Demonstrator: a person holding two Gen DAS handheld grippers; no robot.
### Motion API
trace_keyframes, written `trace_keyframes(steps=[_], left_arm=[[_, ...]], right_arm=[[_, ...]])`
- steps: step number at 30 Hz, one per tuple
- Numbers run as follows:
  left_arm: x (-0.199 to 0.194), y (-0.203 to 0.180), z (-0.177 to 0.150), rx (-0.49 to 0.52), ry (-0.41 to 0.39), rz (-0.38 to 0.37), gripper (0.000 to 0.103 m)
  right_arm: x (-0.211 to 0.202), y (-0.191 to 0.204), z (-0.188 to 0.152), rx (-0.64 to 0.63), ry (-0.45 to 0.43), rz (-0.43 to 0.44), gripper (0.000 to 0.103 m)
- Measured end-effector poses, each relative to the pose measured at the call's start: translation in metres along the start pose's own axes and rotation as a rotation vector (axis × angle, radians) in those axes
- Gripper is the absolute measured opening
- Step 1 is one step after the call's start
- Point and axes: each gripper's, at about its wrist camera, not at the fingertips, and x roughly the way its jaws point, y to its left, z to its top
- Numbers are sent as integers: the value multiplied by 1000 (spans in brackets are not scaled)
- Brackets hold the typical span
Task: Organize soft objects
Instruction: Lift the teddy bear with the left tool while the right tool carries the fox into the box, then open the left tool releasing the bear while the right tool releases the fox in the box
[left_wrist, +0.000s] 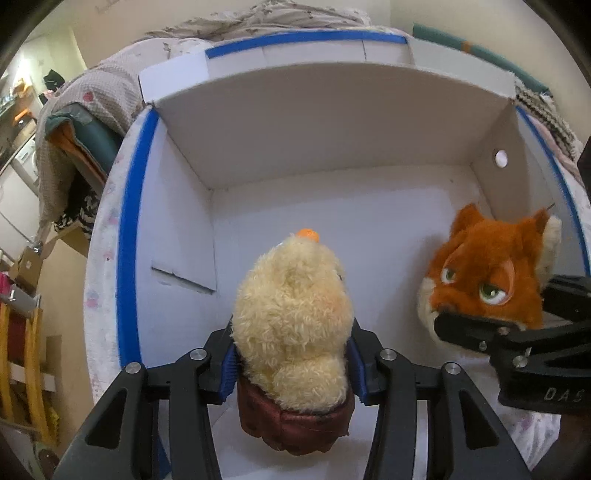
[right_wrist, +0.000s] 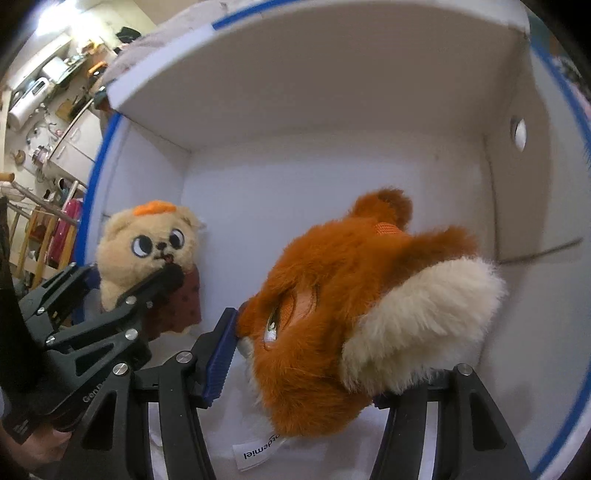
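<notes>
your left gripper (left_wrist: 291, 363) sits at the bottom centre of the left wrist view, its blue pads (left_wrist: 229, 373) pressed into both sides of a cream plush toy (left_wrist: 295, 325), so the jaws are closed most of the way around its body. you see the toy from behind there: fluffy cream fur, a small orange tuft at the top of its head, and a dark red garment (left_wrist: 295, 424) at its lower end, hanging below the pads. in the right wrist view the same toy appears at the left of the frame, face on, with round embroidered eyes, and one black finger of your left gripper crosses its mouth. your right gripper (right_wrist: 306, 354) holds a fox plush (right_wrist: 351, 314), orange fur with a cream cheek ruff and a green eye; the blue pad (right_wrist: 219, 360) on the left side touches the fox's snout, while the other finger is hidden under the cream fur, so you cannot see that contact directly. a white fabric label (right_wrist: 258, 452) with printed letters hangs below the fox at the bottom of that frame. in the left wrist view the fox's head shows at the right edge, with the right gripper's black finger across its muzzle. both toys hang inside a white cardboard box (left_wrist: 332, 129) with blue tape (left_wrist: 129, 236) along its rim and a round hole (left_wrist: 501, 158) in its right wall, the cream toy toward the left side and the fox toward the right, apart from each other. patterned blankets (left_wrist: 96, 96) lie piled beyond the box in the upper left of the left wrist view.
</notes>
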Motion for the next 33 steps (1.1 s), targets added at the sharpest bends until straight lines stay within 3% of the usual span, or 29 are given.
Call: trace_keyframes(steps=[6, 10, 14, 20, 23, 25, 27, 30, 33], left_arm=[[16, 0, -2, -6, 51, 9, 45], [18, -3, -2, 8, 43, 22, 46], [16, -3, -3, 8, 45, 16, 47], [14, -3, -6, 23, 49, 18, 58], [6, -5, -8, 37, 35, 15, 60], [0, -4, -8, 33, 25, 2, 60], [-6, -1, -7, 21, 17, -9, 62], [-14, -2, -6, 10, -4, -2, 74], [-22, 1, -7, -5, -18, -27, 78]], right_arm=[[9, 1, 5, 11, 20, 13, 63], [11, -5, 4, 18, 24, 8, 64], [12, 1, 4, -6, 22, -35, 64], [4, 7, 5, -44, -17, -132, 67], [-4, 9, 6, -36, -46, -99, 74], [-12, 13, 7, -42, -85, -135, 91], [-19, 16, 5, -62, -107, -162, 97], [-26, 17, 2, -65, -131, -187, 100], [-35, 14, 0, -45, -177, -189, 103]])
